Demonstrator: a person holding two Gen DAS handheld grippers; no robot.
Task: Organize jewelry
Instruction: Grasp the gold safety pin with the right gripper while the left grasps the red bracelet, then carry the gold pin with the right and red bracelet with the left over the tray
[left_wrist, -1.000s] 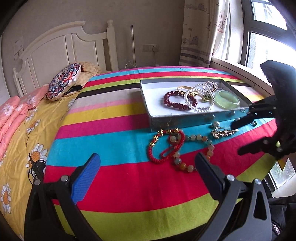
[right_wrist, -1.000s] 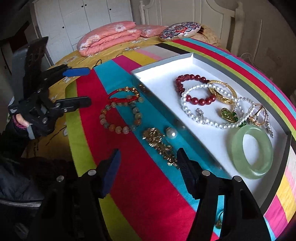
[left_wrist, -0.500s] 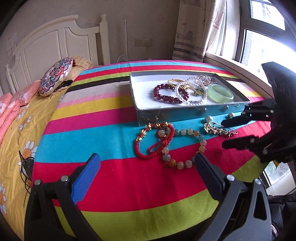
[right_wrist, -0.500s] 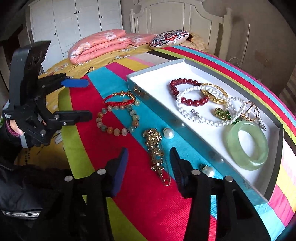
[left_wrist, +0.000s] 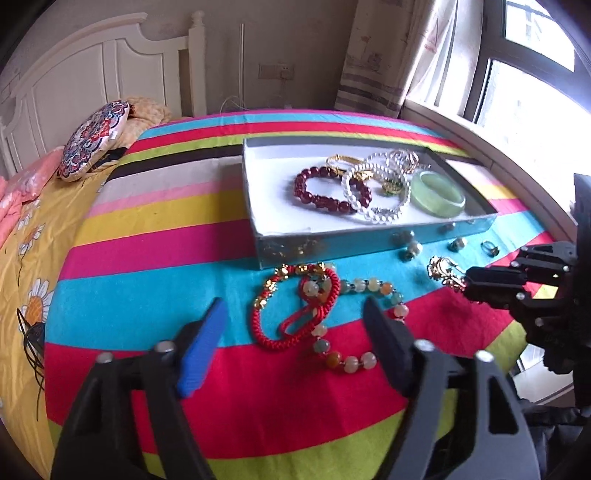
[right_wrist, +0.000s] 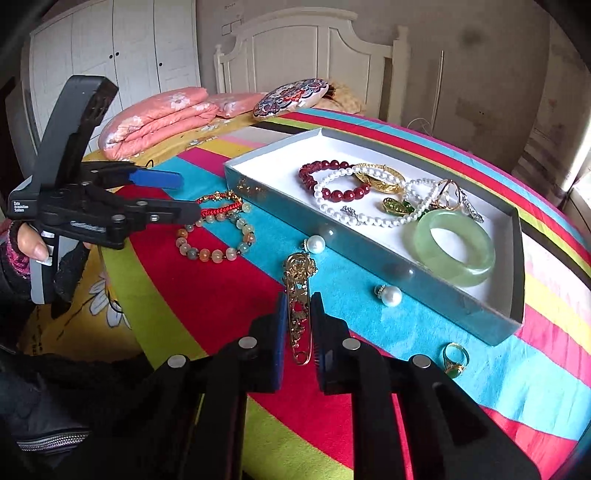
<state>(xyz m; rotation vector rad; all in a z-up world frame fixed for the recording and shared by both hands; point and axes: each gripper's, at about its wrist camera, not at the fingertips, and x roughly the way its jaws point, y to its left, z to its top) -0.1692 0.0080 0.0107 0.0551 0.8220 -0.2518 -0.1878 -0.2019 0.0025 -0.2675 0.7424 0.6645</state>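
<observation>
Left wrist: left gripper wide apart above red cord bracelet and bead bracelet; right gripper covers most of the gold brooch.
Right wrist: right gripper narrowed around gold brooch, contact unclear; tray beside; ring partly hidden.

Bare striped bedspread left of the tray leaves room to pass. In front of the tray, bead bracelets, pearl earrings, a ring and the brooch crowd the way.
</observation>
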